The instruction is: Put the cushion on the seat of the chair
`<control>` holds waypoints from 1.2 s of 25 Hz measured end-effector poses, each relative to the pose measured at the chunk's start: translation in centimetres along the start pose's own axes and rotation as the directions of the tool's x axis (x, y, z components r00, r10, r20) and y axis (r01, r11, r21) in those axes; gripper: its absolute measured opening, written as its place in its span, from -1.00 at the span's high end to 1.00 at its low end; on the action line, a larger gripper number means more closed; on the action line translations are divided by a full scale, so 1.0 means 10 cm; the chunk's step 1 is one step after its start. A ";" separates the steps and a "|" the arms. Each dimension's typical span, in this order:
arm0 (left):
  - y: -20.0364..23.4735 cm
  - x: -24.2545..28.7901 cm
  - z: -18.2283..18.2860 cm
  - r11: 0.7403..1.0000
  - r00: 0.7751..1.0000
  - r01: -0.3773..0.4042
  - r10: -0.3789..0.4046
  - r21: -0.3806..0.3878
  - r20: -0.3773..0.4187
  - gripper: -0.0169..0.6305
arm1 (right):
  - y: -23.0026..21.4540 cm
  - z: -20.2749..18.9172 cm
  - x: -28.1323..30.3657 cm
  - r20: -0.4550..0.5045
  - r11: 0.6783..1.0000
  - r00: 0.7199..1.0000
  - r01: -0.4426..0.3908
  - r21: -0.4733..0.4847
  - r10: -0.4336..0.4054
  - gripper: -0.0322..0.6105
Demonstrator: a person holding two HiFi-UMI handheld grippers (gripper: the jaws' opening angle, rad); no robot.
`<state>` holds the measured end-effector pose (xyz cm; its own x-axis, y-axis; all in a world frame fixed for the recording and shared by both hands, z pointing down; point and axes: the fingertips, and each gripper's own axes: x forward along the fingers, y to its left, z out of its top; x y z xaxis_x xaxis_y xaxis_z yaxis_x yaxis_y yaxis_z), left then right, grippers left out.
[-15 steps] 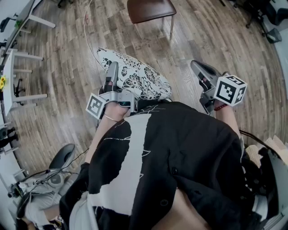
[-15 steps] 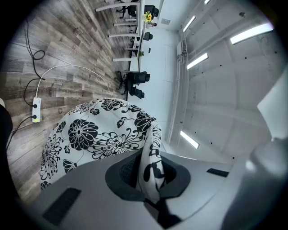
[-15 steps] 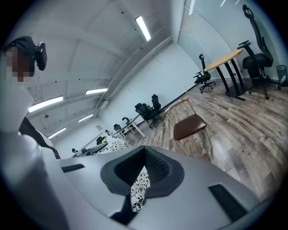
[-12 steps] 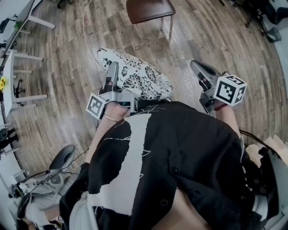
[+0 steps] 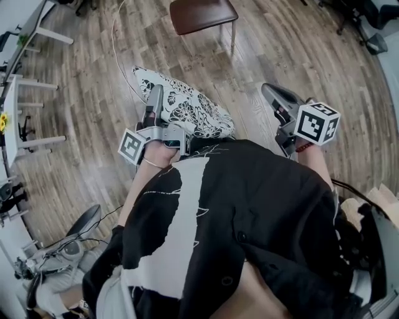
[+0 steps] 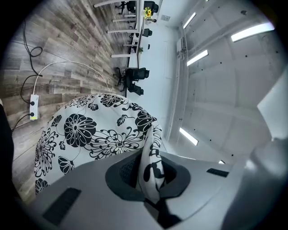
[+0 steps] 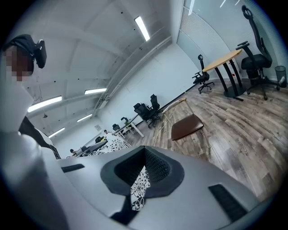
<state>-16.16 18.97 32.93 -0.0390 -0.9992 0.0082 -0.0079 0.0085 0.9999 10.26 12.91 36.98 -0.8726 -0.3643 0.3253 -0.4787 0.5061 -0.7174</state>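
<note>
Left gripper view: my left gripper (image 6: pixel 150 177) is clamped on the floral cushion (image 6: pixel 90 134) at its edge fabric, holding it above the wood floor (image 5: pixel 93 106), well short of the chair (image 5: pixel 202 14). My right gripper (image 7: pixel 143 174) is narrowly parted, pinching nothing, beside the cushion.

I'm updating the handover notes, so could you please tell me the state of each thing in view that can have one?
cushion: pinched at one edge, hanging from that grip, not yet on the chair.
left gripper: shut on the cushion's edge.
right gripper: jaws slightly apart, holding nothing, clear of the cushion.
chair: upright on the floor, its seat bare.
</note>
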 end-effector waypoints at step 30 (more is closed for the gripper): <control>0.47 1.69 0.13 0.995 0.955 -0.020 0.048 0.100 -0.291 0.88 | -0.70 0.37 1.18 -0.079 0.987 0.985 0.156 0.047 -0.152 0.85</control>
<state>-18.14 2.16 37.74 0.2535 -0.9656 0.0585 -0.1075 0.0320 0.9937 3.71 2.18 43.52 -0.7944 -0.3745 0.4783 -0.6042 0.4057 -0.6859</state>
